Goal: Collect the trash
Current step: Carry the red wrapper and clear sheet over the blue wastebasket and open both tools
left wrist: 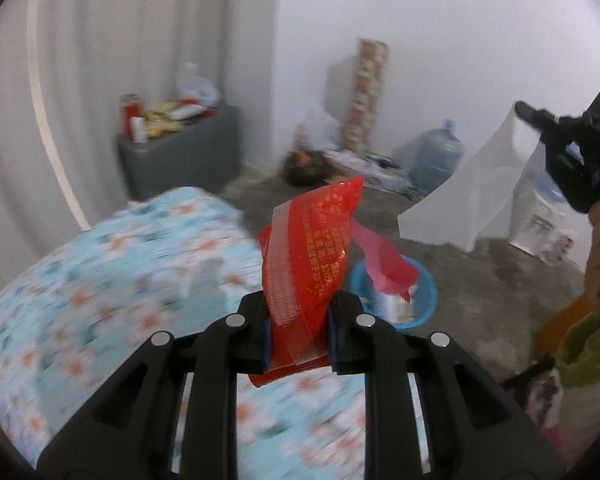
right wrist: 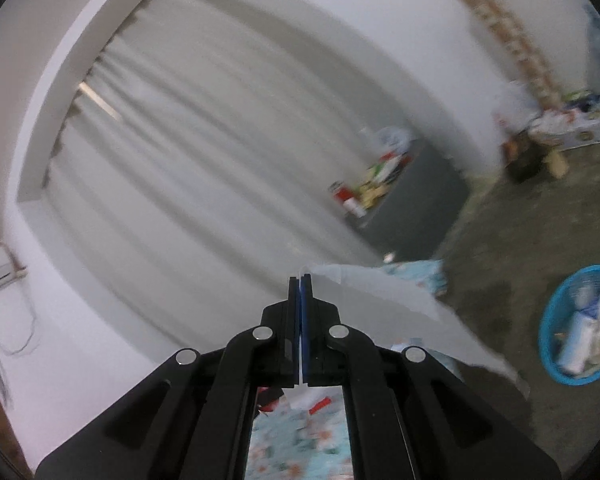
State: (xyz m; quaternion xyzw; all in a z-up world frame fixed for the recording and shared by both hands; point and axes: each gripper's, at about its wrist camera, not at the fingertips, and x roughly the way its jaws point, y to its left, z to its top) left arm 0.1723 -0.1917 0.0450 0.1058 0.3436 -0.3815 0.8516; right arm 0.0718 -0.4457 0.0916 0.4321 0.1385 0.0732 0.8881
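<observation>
My left gripper [left wrist: 298, 306] is shut on a red printed snack wrapper [left wrist: 312, 248], which sticks up between the fingers over the corner of the bed. Beyond it on the floor stands a round blue basket [left wrist: 430, 284] holding white and pink trash. A hand at the upper right holds my right gripper [left wrist: 520, 109], and a thin white plastic sheet [left wrist: 476, 188] hangs from its tip. In the right wrist view the right gripper [right wrist: 301, 280] is shut, the pale sheet [right wrist: 400, 304] trails off to the right, and the blue basket [right wrist: 550, 320] sits at the far right.
The bed has a floral light-blue cover [left wrist: 100, 280]. A grey cabinet [left wrist: 188, 156] with cans and snack packs stands by the curtain. A tall patterned box [left wrist: 366, 92], a water jug [left wrist: 436, 156], floor clutter [left wrist: 308, 162] and a white carton [left wrist: 540, 220] line the wall.
</observation>
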